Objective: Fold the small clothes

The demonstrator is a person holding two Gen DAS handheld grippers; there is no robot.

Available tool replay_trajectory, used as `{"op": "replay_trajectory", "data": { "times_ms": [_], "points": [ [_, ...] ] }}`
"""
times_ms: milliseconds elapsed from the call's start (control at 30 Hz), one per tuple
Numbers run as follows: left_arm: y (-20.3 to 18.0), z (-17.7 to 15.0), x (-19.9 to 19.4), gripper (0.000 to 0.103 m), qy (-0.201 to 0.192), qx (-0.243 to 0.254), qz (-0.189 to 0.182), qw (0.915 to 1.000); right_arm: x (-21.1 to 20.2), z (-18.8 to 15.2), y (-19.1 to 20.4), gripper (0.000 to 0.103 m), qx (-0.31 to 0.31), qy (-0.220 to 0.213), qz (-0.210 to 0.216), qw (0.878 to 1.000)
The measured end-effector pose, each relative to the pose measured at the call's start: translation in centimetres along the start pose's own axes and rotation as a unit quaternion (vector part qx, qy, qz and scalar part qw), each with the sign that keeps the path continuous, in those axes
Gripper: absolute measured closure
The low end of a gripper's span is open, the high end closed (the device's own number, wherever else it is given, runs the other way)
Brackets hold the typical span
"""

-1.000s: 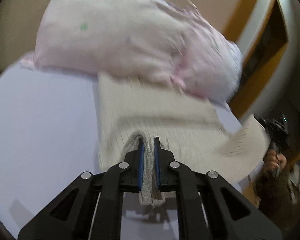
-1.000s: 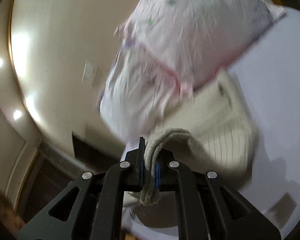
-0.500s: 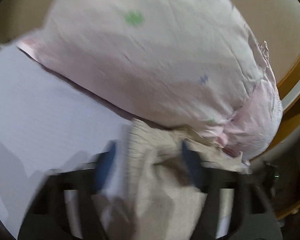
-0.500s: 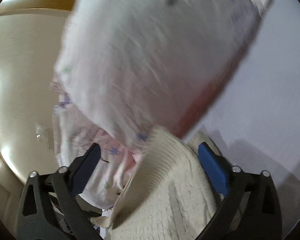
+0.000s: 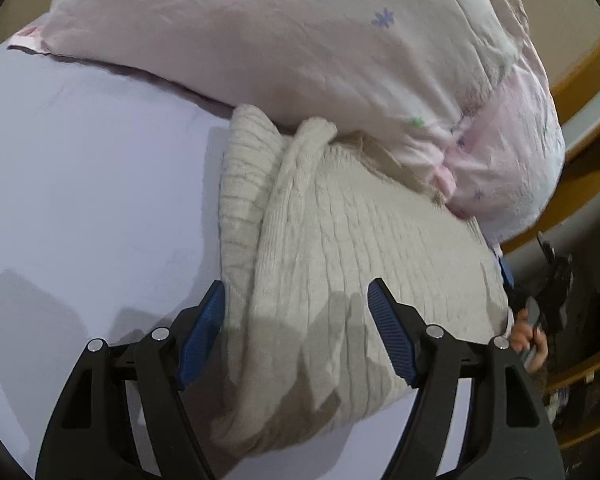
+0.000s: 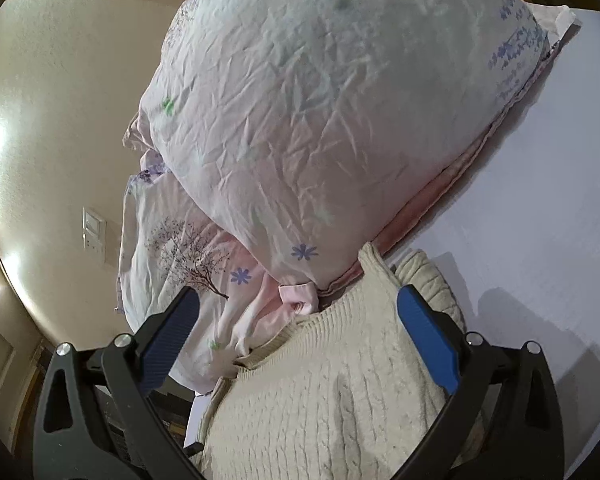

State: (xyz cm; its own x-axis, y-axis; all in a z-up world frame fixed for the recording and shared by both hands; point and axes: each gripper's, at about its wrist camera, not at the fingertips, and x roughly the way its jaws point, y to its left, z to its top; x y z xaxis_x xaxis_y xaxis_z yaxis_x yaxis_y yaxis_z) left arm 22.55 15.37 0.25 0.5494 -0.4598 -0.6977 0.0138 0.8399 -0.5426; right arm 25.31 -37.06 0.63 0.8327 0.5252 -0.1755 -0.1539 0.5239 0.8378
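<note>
A cream cable-knit sweater (image 5: 340,248) lies folded on the white sheet, its far edge bunched against a pink floral pillow. It also shows in the right wrist view (image 6: 332,392). My left gripper (image 5: 296,308) is open, its blue pads apart over the near part of the sweater, holding nothing. My right gripper (image 6: 300,316) is open too, jaws wide over the sweater's far edge by the pillow, holding nothing.
The pink floral pillow (image 5: 300,40) lies along the back of the white bed sheet (image 5: 80,180), also in the right wrist view (image 6: 320,100). A second pillow (image 6: 180,248) lies under it. A beige wall (image 6: 60,100) stands behind. A hand (image 5: 528,332) shows at right.
Both grippers were shut on edges of the sweater a second ago. They have carried it toward the pillow, opened and let it go; it now lies folded on the sheet.
</note>
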Motion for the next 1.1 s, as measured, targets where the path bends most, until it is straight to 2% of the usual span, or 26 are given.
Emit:
{"op": "replay_trajectory", "data": {
  "times_ms": [33,67,100,133,200,267,333,467,567,600,667,700,767,800,867,900,933,967,1000,1067,1100],
  "points": [
    [0.2,0.3,0.2,0.034,-0.004,-0.014,-0.009,0.9999,0.0,0.0,0.0,0.004,-0.002,0.002,0.002,1.0],
    [0.5,0.5,0.6,0.044,-0.006,-0.032,-0.02,0.9993,0.2,-0.1,0.1,0.004,-0.003,0.004,0.002,1.0],
    [1.2,0.7,1.2,0.066,-0.003,-0.069,-0.04,0.9968,0.3,-0.1,0.2,0.004,-0.004,0.007,0.003,1.0],
    [2.0,0.7,1.9,0.077,0.007,-0.104,-0.058,0.9928,0.4,-0.2,0.2,0.004,-0.005,0.01,0.004,1.0],
    [3.3,0.6,2.6,0.081,0.01,-0.163,-0.1,0.9814,0.8,-0.2,0.4,0.004,-0.003,0.016,0.008,1.0],
    [3.4,0.5,2.2,0.082,0.012,-0.182,-0.115,0.9765,0.6,-0.1,0.2,0.004,0.001,0.018,0.012,1.0],
    [2.6,0.7,1.1,0.084,-0.002,-0.206,-0.175,0.9629,0.3,0.2,0.2,0.004,0.003,0.016,0.02,1.0],
    [-5.0,2.3,-1.0,0.084,-0.028,-0.139,-0.234,0.9619,-1.2,1.0,0.6,0.004,-0.007,-0.001,0.026,1.0],
    [-14.2,2.8,0.7,0.085,-0.012,-0.071,-0.303,0.9503,-2.6,1.7,1.2,0.004,-0.029,-0.021,0.009,0.999],
    [-16.2,2.6,1.7,0.085,-0.005,-0.056,-0.313,0.9482,-3.1,1.9,1.3,0.004,-0.037,-0.028,0.002,0.999],
    [-20.9,1.9,5.3,0.085,0.029,-0.024,-0.321,0.9462,-4.1,2.6,1.5,0.004,-0.063,-0.043,-0.02,0.997],
    [-23.4,1.2,8.3,0.084,0.067,-0.009,-0.317,0.9462,-4.5,2.8,1.4,0.004,-0.076,-0.046,-0.034,0.995],
    [-26.8,-0.3,13.2,0.084,0.154,0.01,-0.309,0.9383,-4.8,3.3,1.0,0.004,-0.084,-0.044,-0.057,0.994],
    [-27.5,-0.8,14.1,0.084,0.174,0.013,-0.315,0.9331,-5.0,3.5,0.7,0.004,-0.083,-0.042,-0.06,0.994],
    [-27.6,-1.1,12.9,0.084,0.165,0.022,-0.35,0.9217,-5.2,4.1,-0.1,0.004,-0.071,-0.029,-0.064,0.995],
    [-27.0,-0.7,10.9,0.082,0.131,0.038,-0.358,0.9235,-5.2,4.3,-0.3,0.004,-0.067,-0.02,-0.063,0.996],
    [-26.1,-0.4,9.3,0.075,0.101,0.046,-0.356,0.9279,-5.2,4.5,-0.5,0.002,-0.058,-0.004,-0.057,0.997],
    [-25.0,0.0,7.7,0.05,0.069,0.051,-0.345,0.9346,-4.9,4.6,-0.7,0.002,-0.05,0.017,-0.054,0.997],
    [-22.8,0.4,5.6,0.03,0.027,0.053,-0.297,0.9532,-4.5,4.6,-0.8,0.002,-0.044,0.039,-0.055,0.997],
    [-20.0,0.3,4.3,0.029,0.007,0.058,-0.215,0.975,-3.1,4.3,-1.2,0.002,-0.033,0.098,-0.069,0.992],
    [-18.4,0.1,4.6,0.029,0.014,0.058,-0.166,0.9844,-2.2,3.9,-1.4,0.002,-0.031,0.122,-0.084,0.988]
  ]
}}
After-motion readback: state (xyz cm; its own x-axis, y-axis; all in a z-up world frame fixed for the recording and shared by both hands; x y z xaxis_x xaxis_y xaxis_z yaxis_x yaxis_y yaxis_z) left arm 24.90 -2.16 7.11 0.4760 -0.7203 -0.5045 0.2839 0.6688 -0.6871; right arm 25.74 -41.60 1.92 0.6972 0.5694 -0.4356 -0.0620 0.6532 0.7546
